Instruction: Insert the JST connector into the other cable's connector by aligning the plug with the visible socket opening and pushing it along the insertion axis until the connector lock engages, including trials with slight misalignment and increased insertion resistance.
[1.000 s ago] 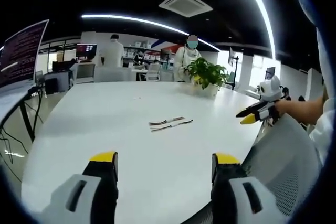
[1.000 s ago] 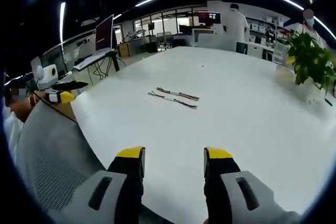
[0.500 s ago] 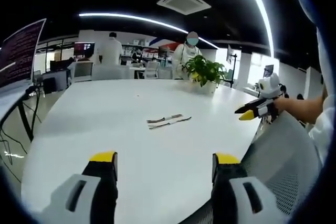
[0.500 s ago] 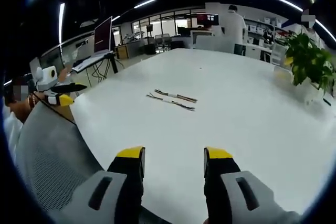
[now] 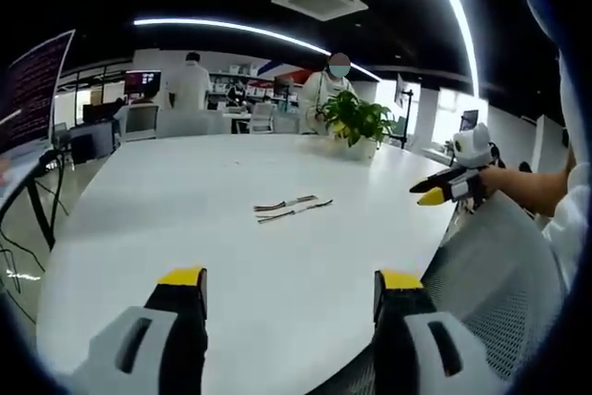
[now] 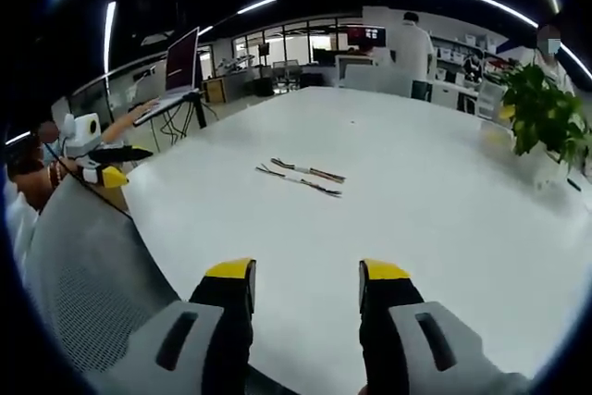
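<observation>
Plant (image 5: 359, 124) beyond cables (image 5: 291, 208).

Long white ceiling lights (image 5: 240, 32) are shining down and making the room bright. In both views they are bending into curves, because the lens is stretching everything near the edges. The white tabletop (image 5: 231, 256) is glowing and looking a bit washed out. Windows (image 5: 453, 113) far back are letting in strong daylight and glaring. The ceiling is staying dark. Far things are looking soft and a little blurry. Shadows are looking very faint.
</observation>
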Demonstrator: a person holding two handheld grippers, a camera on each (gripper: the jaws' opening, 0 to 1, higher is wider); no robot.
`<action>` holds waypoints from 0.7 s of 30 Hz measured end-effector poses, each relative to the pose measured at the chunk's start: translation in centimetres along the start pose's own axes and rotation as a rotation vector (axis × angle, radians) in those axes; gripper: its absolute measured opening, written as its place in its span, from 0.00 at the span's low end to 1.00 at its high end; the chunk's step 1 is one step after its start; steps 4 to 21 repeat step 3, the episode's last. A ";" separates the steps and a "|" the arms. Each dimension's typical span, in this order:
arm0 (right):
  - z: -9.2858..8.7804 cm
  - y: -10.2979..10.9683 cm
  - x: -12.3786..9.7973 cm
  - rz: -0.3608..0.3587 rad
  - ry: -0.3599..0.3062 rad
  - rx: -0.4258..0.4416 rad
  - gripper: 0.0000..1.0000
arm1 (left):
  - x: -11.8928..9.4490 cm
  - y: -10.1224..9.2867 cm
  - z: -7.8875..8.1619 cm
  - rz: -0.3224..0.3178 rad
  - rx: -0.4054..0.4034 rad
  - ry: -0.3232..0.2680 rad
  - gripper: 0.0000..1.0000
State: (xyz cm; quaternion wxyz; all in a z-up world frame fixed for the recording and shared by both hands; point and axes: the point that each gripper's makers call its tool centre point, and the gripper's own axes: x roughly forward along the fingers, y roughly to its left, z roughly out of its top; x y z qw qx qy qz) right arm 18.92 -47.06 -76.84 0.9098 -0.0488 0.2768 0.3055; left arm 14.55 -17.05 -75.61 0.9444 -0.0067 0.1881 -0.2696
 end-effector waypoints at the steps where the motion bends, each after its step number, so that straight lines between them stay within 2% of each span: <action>1: 0.0 -0.1 0.0 -0.001 -0.003 0.004 0.43 | 0.0 -0.1 0.0 -0.002 0.002 0.005 0.71; 21: 0.1 -0.1 -0.1 -0.001 -0.011 0.012 0.43 | 0.0 -0.3 -0.1 -0.006 0.005 0.011 0.71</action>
